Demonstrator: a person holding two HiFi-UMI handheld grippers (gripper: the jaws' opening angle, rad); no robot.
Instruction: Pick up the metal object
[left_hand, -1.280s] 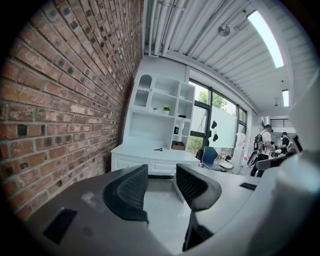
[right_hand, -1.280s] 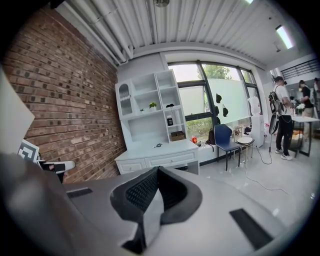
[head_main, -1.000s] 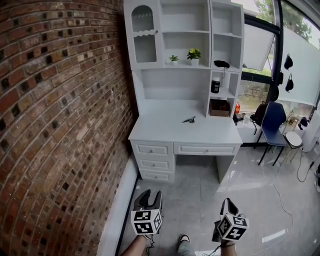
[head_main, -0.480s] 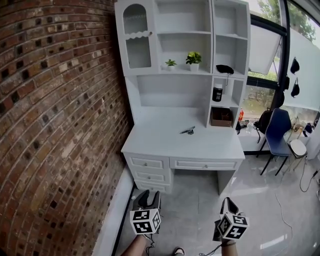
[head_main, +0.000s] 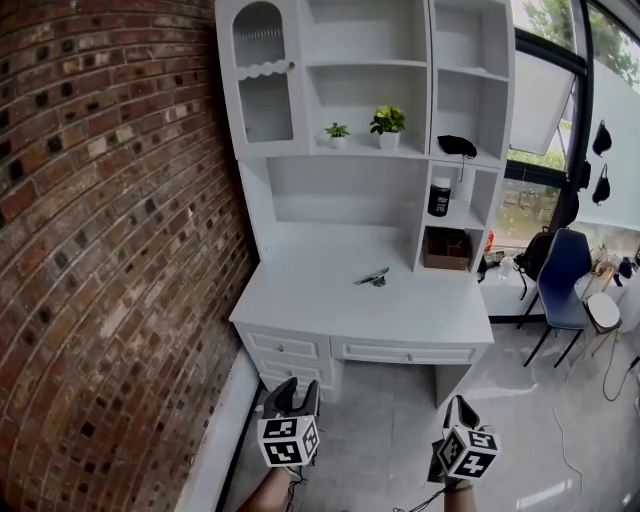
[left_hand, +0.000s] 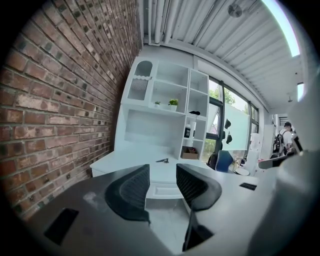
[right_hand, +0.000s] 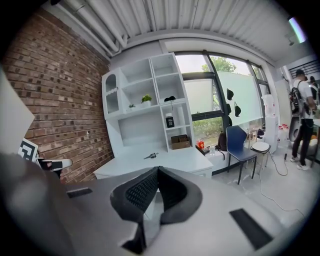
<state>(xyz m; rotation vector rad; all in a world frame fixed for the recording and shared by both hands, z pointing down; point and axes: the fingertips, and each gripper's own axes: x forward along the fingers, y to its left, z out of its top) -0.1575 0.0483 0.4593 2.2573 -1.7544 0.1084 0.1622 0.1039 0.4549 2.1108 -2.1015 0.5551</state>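
A small metal object (head_main: 372, 277) lies on the white desk (head_main: 300, 310), near the middle of its top. It shows as a thin dark sliver (left_hand: 161, 160) in the left gripper view and again (right_hand: 150, 156) in the right gripper view. Both grippers hang low over the floor, well short of the desk. My left gripper (head_main: 292, 394) is open, a clear gap between its black pads (left_hand: 131, 190). My right gripper (head_main: 460, 408) is shut, its pads (right_hand: 142, 189) meeting at the tips with nothing between them.
A brick wall (head_main: 110, 250) runs along the left. A white hutch with small plants (head_main: 387, 118), a dark jar (head_main: 438, 196) and a brown box (head_main: 445, 246) stands on the desk. A blue chair (head_main: 562, 275) is at the right. A person (right_hand: 303, 120) stands far right.
The desk has come nearer and sits lower in the head view, with the view shifted a little to the left. Both grippers keep their places and states.
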